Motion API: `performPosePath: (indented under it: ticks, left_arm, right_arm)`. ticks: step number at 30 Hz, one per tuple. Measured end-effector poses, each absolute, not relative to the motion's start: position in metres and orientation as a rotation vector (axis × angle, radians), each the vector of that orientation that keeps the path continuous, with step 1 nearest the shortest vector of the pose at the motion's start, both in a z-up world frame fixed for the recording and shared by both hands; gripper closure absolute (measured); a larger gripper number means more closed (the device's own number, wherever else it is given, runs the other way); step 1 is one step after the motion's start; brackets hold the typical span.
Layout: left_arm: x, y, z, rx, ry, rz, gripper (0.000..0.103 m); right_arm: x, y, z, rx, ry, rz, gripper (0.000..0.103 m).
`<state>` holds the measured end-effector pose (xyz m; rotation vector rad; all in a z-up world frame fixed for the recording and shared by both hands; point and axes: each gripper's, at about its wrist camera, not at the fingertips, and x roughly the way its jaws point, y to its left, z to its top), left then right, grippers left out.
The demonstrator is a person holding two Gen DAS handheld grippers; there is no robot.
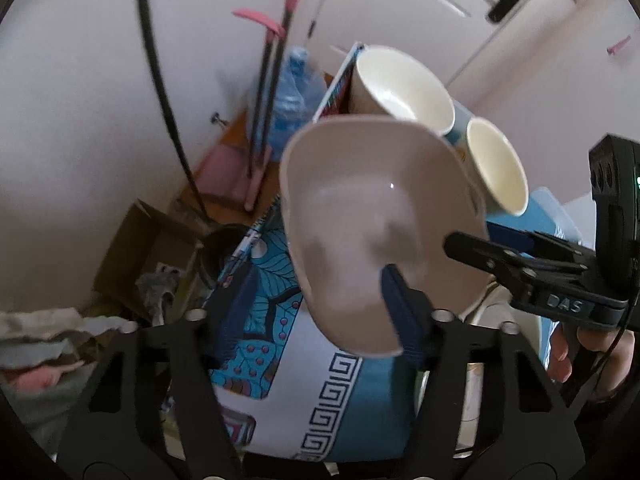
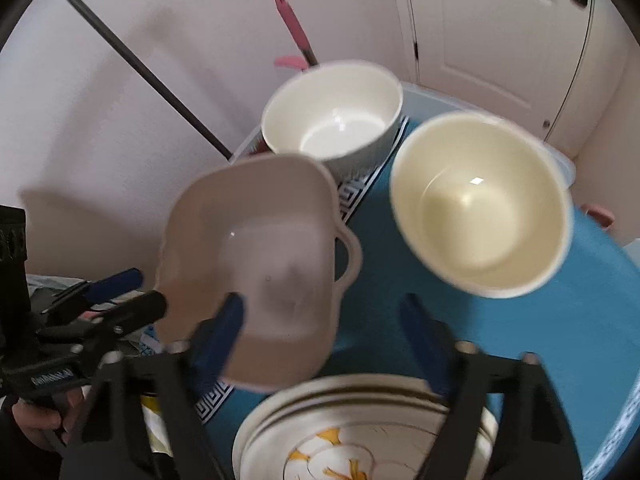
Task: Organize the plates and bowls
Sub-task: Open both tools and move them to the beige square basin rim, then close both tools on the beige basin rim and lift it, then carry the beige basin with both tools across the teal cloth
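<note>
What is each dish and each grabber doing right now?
Pink handled dish: empty, right way up, not pinched.
White bowl: empty, upright on the cloth.
Cream bowl: empty, upright.
Plates: stacked, yellow-patterned one on top.
Left gripper: open, one finger over the dish.
Right gripper: open, holding nothing.
</note>
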<state>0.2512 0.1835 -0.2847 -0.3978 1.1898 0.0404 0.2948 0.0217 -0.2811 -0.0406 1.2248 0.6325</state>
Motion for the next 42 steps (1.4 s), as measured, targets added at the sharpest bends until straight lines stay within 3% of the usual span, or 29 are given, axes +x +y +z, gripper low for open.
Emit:
performPosePath:
  ticks: [6, 8, 9, 10, 14, 23, 29, 42]
  left_arm:
    - [0.265, 0.178, -0.302, -0.356, 1.214, 0.010, 0.056]
    - [0.267, 0.177, -0.305, -0.352, 1.214, 0.018, 0.069]
    - [0.269, 0.177, -0.307, -0.349, 1.220, 0.021, 0.082]
    - [0.270, 0.179, -0.309, -0.341, 1.228, 0.032, 0.088]
    - [0.270, 0.182, -0.308, -0.330, 1.231, 0.047, 0.092]
    - [0.261, 0.172, -0.283, -0.260, 1.180, 0.068, 0.092]
    - [0.245, 0.145, -0.240, -0.197, 1.118, 0.068, 0.092]
    - [0.206, 0.000, -0.150, -0.101, 1.005, -0.079, 0.092]
  right_arm:
    - [0.295, 0.031, -0.297, -0.042, 1.252, 0.612, 0.069]
    - [0.296, 0.033, -0.299, -0.050, 1.256, 0.608, 0.072]
    - [0.296, 0.034, -0.300, -0.052, 1.257, 0.607, 0.075]
    - [0.296, 0.035, -0.300, -0.052, 1.256, 0.608, 0.081]
    - [0.294, 0.036, -0.299, -0.055, 1.245, 0.609, 0.089]
    - [0.277, 0.021, -0.286, -0.020, 1.187, 0.612, 0.090]
    - [0.251, -0.009, -0.257, 0.023, 1.110, 0.616, 0.090]
    - [0.169, -0.143, -0.179, 0.128, 0.970, 0.503, 0.090]
